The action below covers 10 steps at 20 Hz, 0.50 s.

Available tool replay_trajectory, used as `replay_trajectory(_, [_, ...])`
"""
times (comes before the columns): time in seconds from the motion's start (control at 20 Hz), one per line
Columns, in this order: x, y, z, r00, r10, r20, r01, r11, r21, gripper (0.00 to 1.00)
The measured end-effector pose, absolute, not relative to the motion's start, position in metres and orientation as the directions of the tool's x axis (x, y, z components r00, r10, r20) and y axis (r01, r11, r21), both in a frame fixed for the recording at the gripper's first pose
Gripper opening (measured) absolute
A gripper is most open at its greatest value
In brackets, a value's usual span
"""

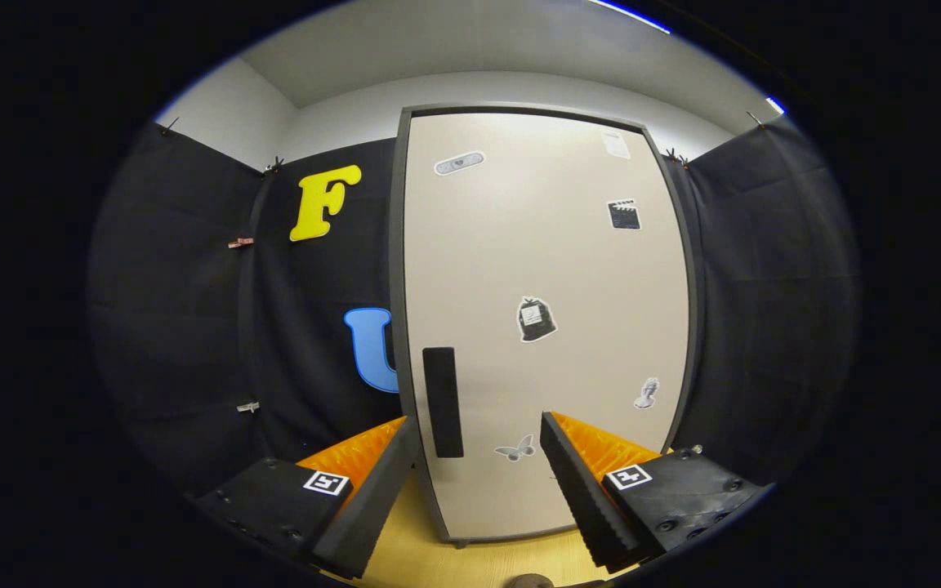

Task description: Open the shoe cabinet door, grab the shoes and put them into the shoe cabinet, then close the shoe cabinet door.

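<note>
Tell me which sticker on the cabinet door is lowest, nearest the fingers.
The butterfly sticker, near the door's bottom, between the open fingers. The other stickers sit higher up.

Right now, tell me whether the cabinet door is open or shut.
Shut. The door sits flush within its dark frame, no gap or interior showing. Its handle is untouched; the open tool stands just short of it.

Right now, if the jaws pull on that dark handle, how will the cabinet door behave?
The door looks like a flat stiff panel, so it should swing rather than bend. The handle sits by one edge, so the hinges are probably opposite. The handle looks smooth and may slip. The gripper is open, just short of it.
</note>
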<state>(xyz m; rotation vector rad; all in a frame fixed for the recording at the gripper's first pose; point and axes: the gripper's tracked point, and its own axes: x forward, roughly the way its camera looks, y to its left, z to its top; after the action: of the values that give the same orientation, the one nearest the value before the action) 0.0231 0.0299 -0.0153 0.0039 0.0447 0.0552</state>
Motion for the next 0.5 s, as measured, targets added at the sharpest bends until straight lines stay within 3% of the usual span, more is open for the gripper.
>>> replay_trajectory(0.5, [0.078,0.052,-0.039,0.997,0.028,-0.070,-0.026,0.999,0.027,0.98])
